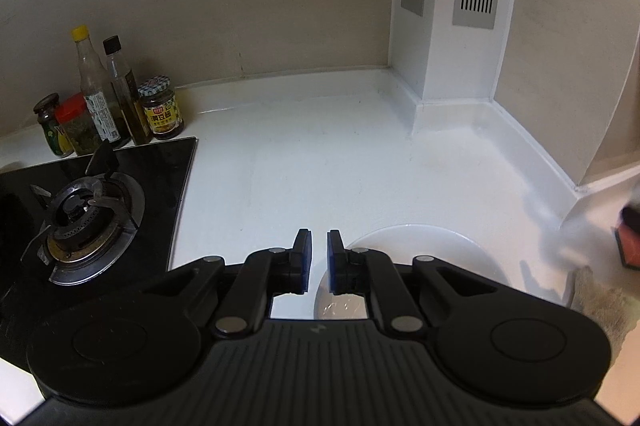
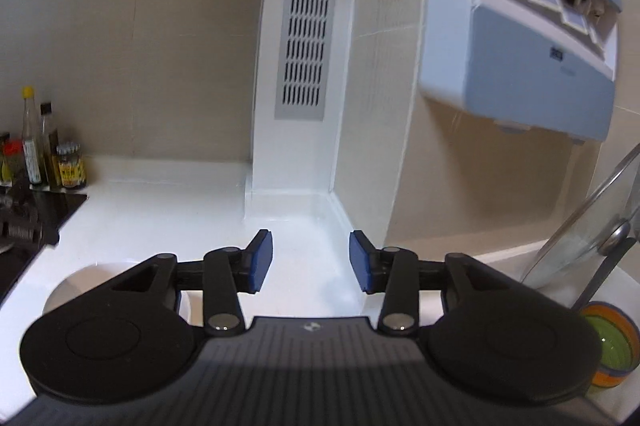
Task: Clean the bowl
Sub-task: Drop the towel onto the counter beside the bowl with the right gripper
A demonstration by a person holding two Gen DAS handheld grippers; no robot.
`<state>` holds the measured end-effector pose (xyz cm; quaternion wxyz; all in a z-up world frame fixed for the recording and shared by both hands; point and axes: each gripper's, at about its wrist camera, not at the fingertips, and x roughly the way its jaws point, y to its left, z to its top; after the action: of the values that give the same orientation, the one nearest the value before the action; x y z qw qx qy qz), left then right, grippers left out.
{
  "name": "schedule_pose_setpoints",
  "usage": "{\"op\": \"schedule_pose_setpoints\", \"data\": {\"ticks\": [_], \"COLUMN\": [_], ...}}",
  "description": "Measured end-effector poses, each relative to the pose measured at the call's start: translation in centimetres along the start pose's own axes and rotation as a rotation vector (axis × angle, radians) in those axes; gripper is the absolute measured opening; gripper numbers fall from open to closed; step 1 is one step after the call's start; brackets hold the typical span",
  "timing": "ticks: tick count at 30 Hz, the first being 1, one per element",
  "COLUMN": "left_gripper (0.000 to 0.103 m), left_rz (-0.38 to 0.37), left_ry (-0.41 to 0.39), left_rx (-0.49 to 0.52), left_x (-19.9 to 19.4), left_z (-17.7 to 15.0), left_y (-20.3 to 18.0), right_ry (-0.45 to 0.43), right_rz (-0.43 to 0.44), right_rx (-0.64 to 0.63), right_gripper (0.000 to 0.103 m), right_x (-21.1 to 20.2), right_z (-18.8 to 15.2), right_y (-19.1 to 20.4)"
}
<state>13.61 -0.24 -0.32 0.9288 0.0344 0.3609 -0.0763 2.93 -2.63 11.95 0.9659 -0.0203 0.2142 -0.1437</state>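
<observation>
Hovering empty, both grippers (image 1: 319, 250) (image 2: 311, 258) face bare counter (image 1: 300, 166).

The worktop (image 1: 304, 162) is taken as the landmark. The hob (image 1: 100, 194) is set into its left part, with bottles and jars (image 1: 116, 106) stood behind the hob against the wall. The bowl (image 1: 420, 254) is placed on the worktop's near right part. A vented column (image 1: 452, 6) is found at its back right corner.
</observation>
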Motion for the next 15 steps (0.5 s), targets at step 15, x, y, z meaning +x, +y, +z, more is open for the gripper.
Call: {"op": "schedule_pose_setpoints", "data": {"ticks": [15], "left_gripper": [0.008], "left_rz": [0.089], "left_ry": [0.011], "left_rx": [0.027], "left_x": [-0.4], "left_z": [-2.4], "left_y": [-2.5], "right_ry": [0.010], "right_rz": [0.079], "right_rx": [0.015], "right_gripper": [0.035], "right_x": [-0.1], "right_z": [-0.7], "right_y": [2.7]}}
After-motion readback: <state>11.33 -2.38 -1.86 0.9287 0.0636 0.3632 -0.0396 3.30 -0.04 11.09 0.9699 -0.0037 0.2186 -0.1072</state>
